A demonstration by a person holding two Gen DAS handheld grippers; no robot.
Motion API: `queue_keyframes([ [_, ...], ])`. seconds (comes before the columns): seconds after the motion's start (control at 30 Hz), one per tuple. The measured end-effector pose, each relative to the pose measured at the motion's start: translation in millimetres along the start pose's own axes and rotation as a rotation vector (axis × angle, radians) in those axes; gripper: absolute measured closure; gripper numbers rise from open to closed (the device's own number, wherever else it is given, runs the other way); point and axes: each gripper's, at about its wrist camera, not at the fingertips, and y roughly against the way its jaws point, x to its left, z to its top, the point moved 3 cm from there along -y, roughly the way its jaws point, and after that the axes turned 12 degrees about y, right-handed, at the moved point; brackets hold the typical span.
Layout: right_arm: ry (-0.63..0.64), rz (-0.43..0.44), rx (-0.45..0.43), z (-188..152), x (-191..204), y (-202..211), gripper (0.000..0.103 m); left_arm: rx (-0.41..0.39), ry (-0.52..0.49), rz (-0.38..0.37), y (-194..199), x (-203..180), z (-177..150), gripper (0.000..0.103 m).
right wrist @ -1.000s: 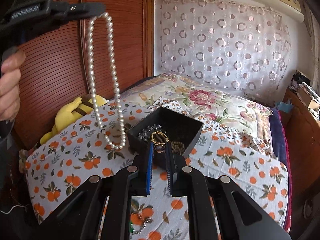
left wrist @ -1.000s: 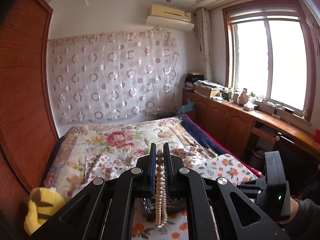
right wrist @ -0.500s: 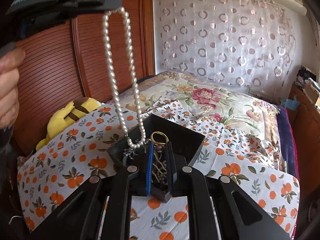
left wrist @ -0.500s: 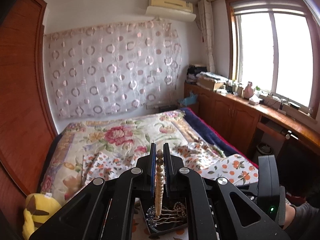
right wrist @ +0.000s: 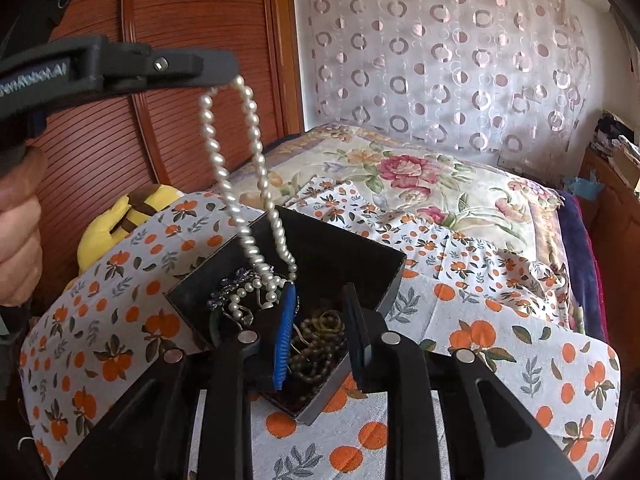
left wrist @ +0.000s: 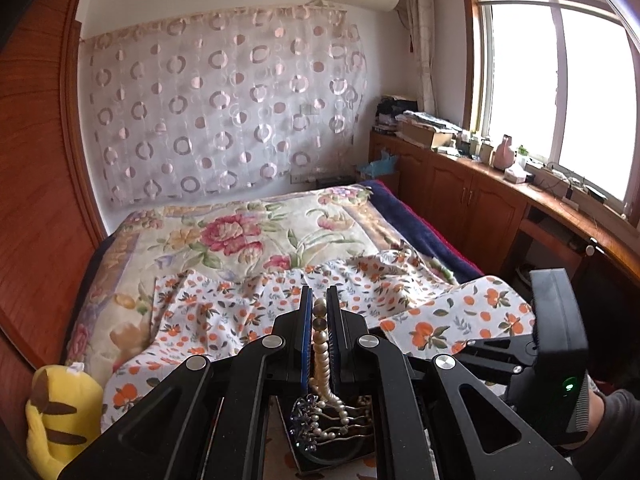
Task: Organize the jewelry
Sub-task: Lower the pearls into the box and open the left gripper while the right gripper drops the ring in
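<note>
My left gripper (left wrist: 319, 304) is shut on a white pearl necklace (left wrist: 320, 356); in the right wrist view the left gripper (right wrist: 224, 76) holds the necklace (right wrist: 224, 176) so that its lower loop rests inside the black jewelry box (right wrist: 340, 248). The box also shows below the left fingers (left wrist: 332, 456), with a purple flower brooch (left wrist: 306, 412) in it. My right gripper (right wrist: 318, 300) is open and empty over the box. A gold ring (right wrist: 329, 320) and dark brown beads (right wrist: 316, 354) lie in the box between its fingers.
The box sits on an orange-print cloth (right wrist: 500, 344) on a bed with a floral blanket (right wrist: 400, 168). A yellow plush toy (left wrist: 60, 404) lies at the bed's left edge by the wooden wardrobe (right wrist: 168, 12). Wooden cabinets (left wrist: 472, 196) run under the window.
My left gripper has lowered the pearl necklace until its lower end reached into the box. My right gripper has opened, and the gold ring it held now lies in the box.
</note>
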Motion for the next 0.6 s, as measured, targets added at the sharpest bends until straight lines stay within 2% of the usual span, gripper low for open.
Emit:
queue_keyframes([
  [0.3,-0.006,-0.02,-0.01,-4.6,-1.4,21.6,0.077,0.02,-0.011,0.023,-4.1,0.0,-10.8,0.095],
  [0.37,-0.007,-0.028,-0.01,-8.0,0.7,27.4,0.077,0.032,-0.007,0.028,-3.1,1.2,-15.0,0.079],
  [0.5,-0.008,-0.041,-0.011,-16.2,8.3,41.0,0.077,0.037,-0.015,0.031,5.2,1.2,-28.1,0.071],
  [0.6,-0.007,-0.045,-0.011,-24.6,16.9,52.1,0.077,0.043,-0.012,0.034,14.5,2.9,-40.1,0.06],
])
